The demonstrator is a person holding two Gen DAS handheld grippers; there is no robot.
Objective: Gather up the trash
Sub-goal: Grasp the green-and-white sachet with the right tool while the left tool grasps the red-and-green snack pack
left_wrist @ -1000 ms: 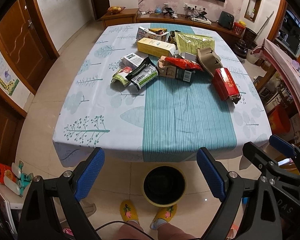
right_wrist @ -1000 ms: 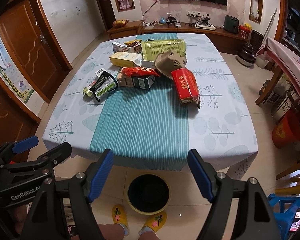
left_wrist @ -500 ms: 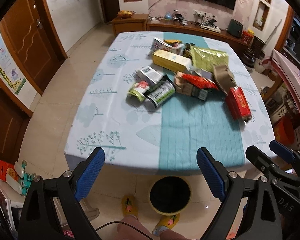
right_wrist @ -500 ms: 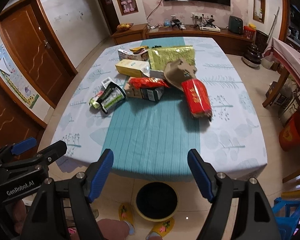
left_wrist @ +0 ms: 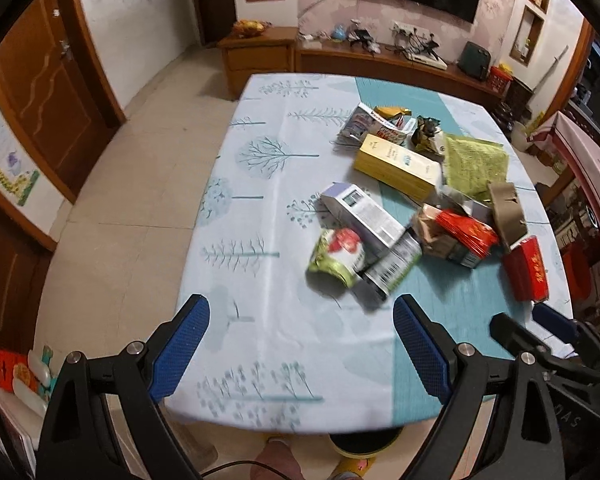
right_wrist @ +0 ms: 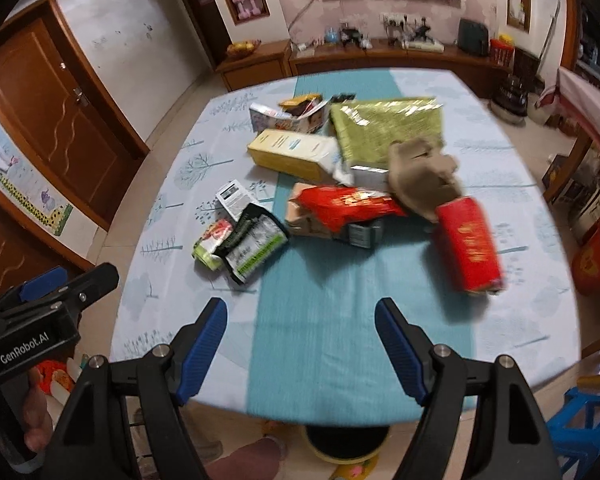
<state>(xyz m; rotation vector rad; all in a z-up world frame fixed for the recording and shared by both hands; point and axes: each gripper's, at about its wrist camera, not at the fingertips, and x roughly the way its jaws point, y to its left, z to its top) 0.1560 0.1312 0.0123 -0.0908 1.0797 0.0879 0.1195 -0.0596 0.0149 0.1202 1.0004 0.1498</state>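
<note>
**Both tools spread and empty over the near desk edge, trash piled mid-desk**

Left tool [left_wrist: 300, 344] — jaws wide apart, nothing between the blue pads, hovering above the near left part of the desk [left_wrist: 260, 184]. Right tool [right_wrist: 300, 340] — same, released and empty, over the teal centre stripe at the near edge. Each tool shows at the edge of the other's view.

Trash sits in a loose cluster, mid-desk to far right, well apart from both tools:
- green-and-red crumpled wrapper [left_wrist: 338, 256] nearest the left tool, touching a black-and-white pouch [left_wrist: 394, 266] just to its right
- white carton [left_wrist: 362, 216] behind those two
- red foil bag [right_wrist: 348, 206] lying on a flattened brown box [right_wrist: 304, 220]
- red box [right_wrist: 470, 248] at the right side, lying tilted, with a crumpled brown paper bag [right_wrist: 420, 176] touching its far end
- yellow carton [right_wrist: 292, 152] and big green foil bag [right_wrist: 388, 128] further back, more small packets at the far end — blurred, can't tell what they are

Nothing lies between the tools and the pile; bare tablecloth only.

Dark round bin [right_wrist: 346, 440] on the floor under the near desk edge, mostly hidden by the desk overhang. Person's foot in a yellow slipper just beside it. Blue stool [right_wrist: 588, 420] near right on the floor.
</note>
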